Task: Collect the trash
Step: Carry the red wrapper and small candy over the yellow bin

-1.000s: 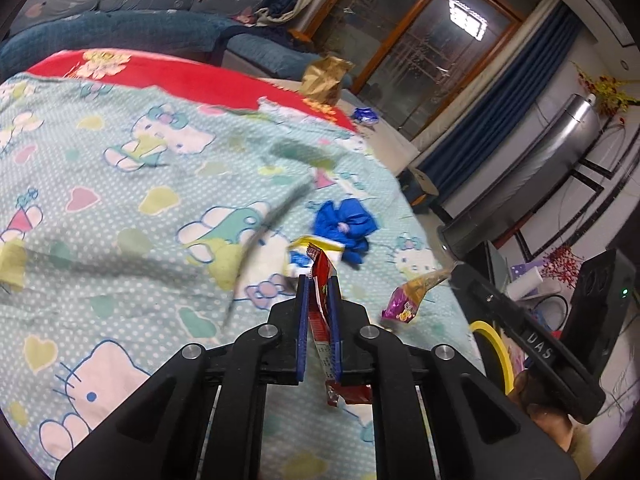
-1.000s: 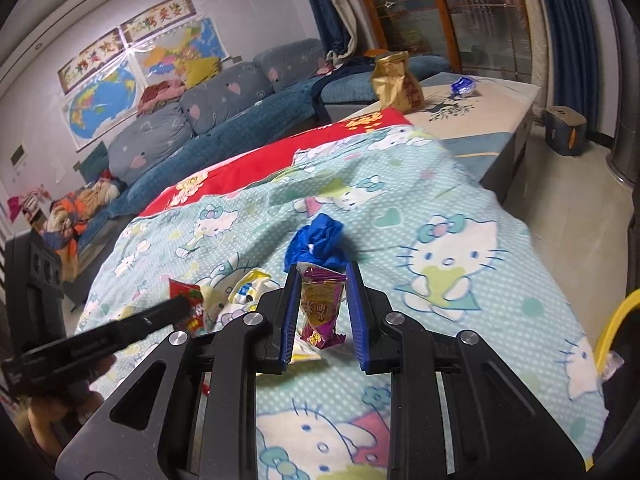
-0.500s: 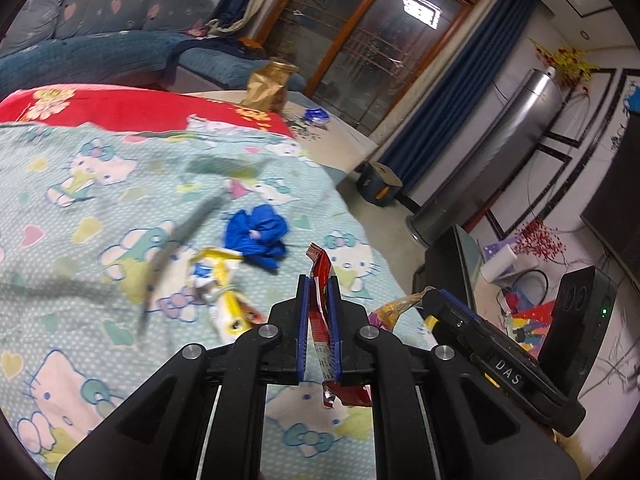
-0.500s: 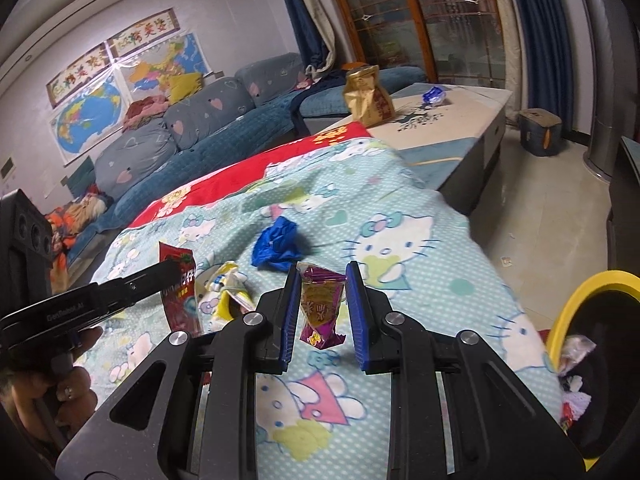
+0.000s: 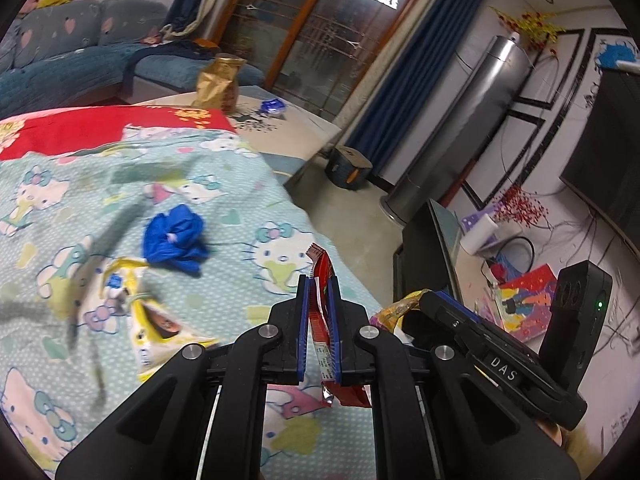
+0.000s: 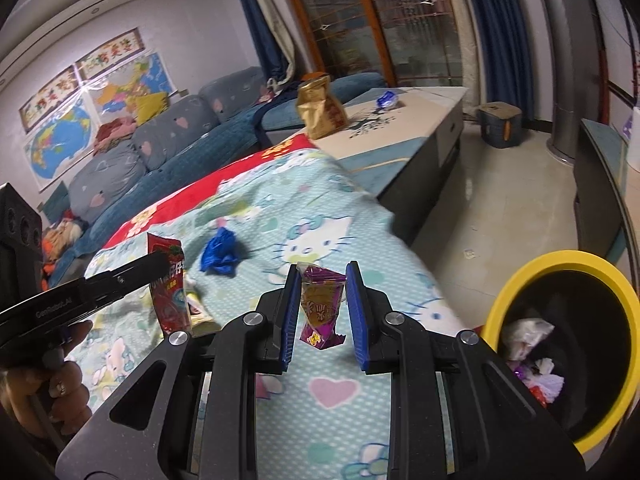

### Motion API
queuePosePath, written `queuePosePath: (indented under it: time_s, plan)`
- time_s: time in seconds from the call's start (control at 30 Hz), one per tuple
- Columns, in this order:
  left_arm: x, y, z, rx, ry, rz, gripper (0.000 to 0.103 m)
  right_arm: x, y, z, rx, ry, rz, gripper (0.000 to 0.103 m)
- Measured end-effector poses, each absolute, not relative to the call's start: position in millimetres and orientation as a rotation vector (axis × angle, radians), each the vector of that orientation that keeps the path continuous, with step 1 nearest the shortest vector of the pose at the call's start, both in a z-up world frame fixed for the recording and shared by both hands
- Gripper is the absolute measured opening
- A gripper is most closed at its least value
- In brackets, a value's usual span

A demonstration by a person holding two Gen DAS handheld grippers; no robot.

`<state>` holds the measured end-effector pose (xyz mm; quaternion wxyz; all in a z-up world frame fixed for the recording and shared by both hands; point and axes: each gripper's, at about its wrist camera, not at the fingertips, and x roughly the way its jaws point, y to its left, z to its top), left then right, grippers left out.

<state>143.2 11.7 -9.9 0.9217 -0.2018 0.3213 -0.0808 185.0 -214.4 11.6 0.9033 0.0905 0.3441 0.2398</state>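
My left gripper [image 5: 318,280] is shut on a red snack wrapper [image 5: 320,264], which stands on edge between the blue pads above the cartoon-cat blanket [image 5: 60,184]. My right gripper [image 6: 323,269] is shut on a purple and gold wrapper [image 6: 322,308] that hangs from its pads. At the lower right stands a black bin with a yellow rim [image 6: 560,260], with trash inside. A crumpled blue piece [image 5: 174,238] and a yellow wrapper [image 5: 148,316] lie on the blanket. In the right wrist view the left gripper [image 6: 160,260] holds the red wrapper [image 6: 170,296] at the left.
A gold bag [image 6: 320,108] and a small blue wrapper [image 6: 386,99] sit on a low table beyond the blanket. A blue sofa [image 6: 160,148] runs along the back. A dark box [image 6: 498,124] and a silver tower [image 5: 452,132] stand on the floor, with a dark cabinet [image 5: 424,248] near the bed.
Both grippers have carried their wrappers sideways across the blanket to its right edge. The yellow-rimmed bin has come well into the right wrist view. Both grips are unchanged.
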Motion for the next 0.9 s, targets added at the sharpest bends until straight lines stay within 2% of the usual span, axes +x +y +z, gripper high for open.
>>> queuePosePath:
  time_s: [0.9]
  plan:
    - [162,-82,-5,-0.270,0.684,-0.344,0.009,187,-315,8,0.235,0.691,0.269,0.018]
